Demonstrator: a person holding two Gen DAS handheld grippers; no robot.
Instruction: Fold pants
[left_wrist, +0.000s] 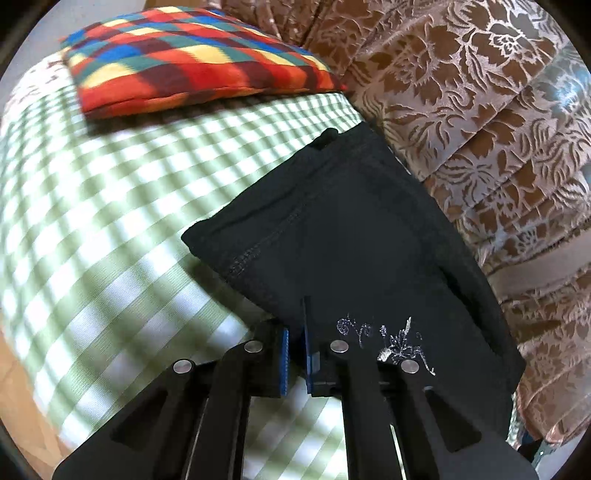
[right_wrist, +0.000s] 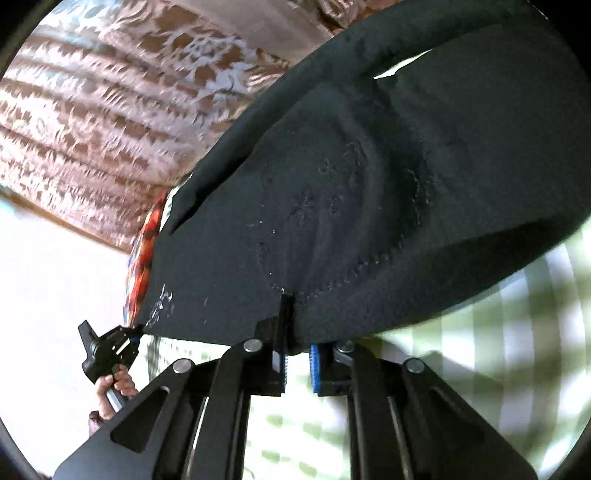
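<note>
Green checked bed (left_wrist: 110, 221), plaid pillow (left_wrist: 192, 55) behind. Your left hand-held gripper (left_wrist: 295, 354) and right hand-held gripper (right_wrist: 297, 363) both pinch black pants (left_wrist: 351, 240) edge, nearly closed. Fold under way; next lay edge down flat.

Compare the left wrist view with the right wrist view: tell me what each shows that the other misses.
Left wrist only: the whole plaid pillow lying flat on the checked sheet, and the silver embroidery on the pants' top face. Right wrist only: the left tool seen from outside, gripped by a hand, and the pants' lifted underside. Both: black pants, checked sheet, floral curtain.
</note>
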